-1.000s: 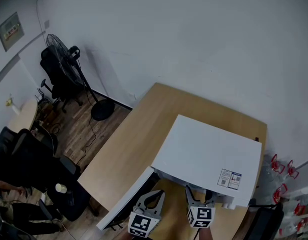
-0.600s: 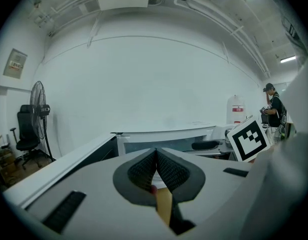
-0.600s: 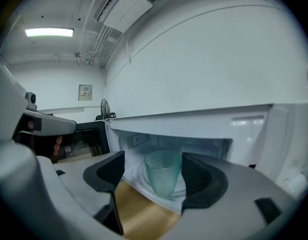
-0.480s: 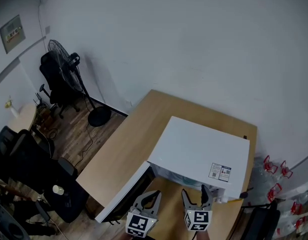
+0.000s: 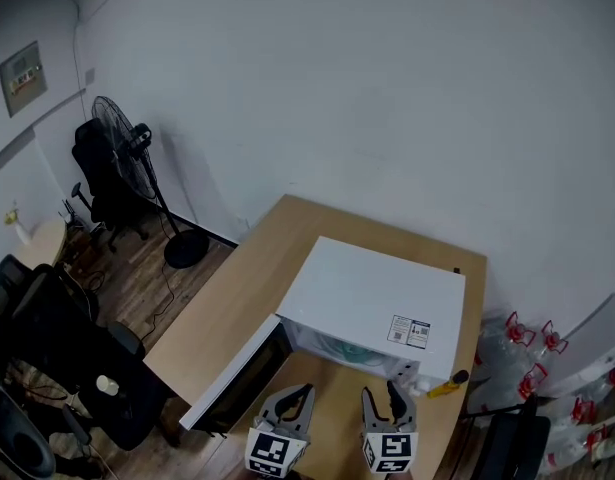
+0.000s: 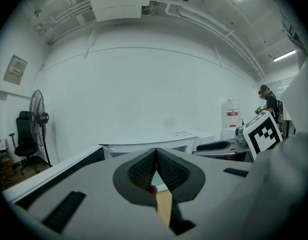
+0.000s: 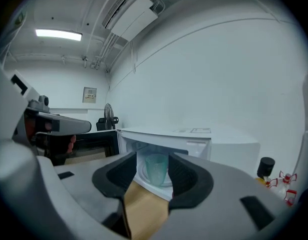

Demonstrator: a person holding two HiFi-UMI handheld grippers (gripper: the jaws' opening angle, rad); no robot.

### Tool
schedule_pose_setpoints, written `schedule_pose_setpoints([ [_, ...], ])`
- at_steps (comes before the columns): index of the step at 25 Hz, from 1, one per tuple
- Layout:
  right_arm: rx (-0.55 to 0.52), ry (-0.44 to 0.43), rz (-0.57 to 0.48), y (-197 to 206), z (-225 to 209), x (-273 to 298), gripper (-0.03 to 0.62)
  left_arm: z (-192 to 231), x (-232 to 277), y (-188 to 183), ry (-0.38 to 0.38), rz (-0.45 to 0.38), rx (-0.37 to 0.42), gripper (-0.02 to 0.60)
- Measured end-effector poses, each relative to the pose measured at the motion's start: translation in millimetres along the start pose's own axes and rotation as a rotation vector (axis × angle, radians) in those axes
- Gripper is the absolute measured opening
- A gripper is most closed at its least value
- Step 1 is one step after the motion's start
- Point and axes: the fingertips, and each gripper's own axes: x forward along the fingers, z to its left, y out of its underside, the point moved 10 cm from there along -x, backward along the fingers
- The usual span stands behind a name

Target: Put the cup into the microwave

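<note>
One cup (image 7: 156,168) upright inside microwave (image 5: 372,300), left hand-held gripper (image 6: 155,158) pinched together, right hand-held gripper (image 5: 381,397) apart, just narrowed, empty

White wall (image 5: 367,78), wood floor (image 5: 147,268), fan (image 5: 125,136), seemingly office chairs (image 5: 57,318)

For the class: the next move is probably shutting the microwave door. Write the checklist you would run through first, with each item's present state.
1. Cup inside microwave, upright: ok.
2. Right gripper free of the cup: ok; its jaws have just been closing partway, with nothing between them.
3. Left gripper holds nothing: ok, jaws together.
4. Both grippers outside the cavity: ok.
5. Door shut: not ok, it stands open.
</note>
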Motion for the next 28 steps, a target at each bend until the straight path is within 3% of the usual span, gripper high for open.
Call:
schedule_pose_setpoints([
  [17,-0.029,0.002,-0.042,1,-18,-97,0.05,-79,-27,10,0.037,-0.015,0.009,0.023],
  [28,-0.022,-0.009,-0.05,2,-22,-111,0.026,-94,-30,9,0.039,-0.015,0.016,0.023],
])
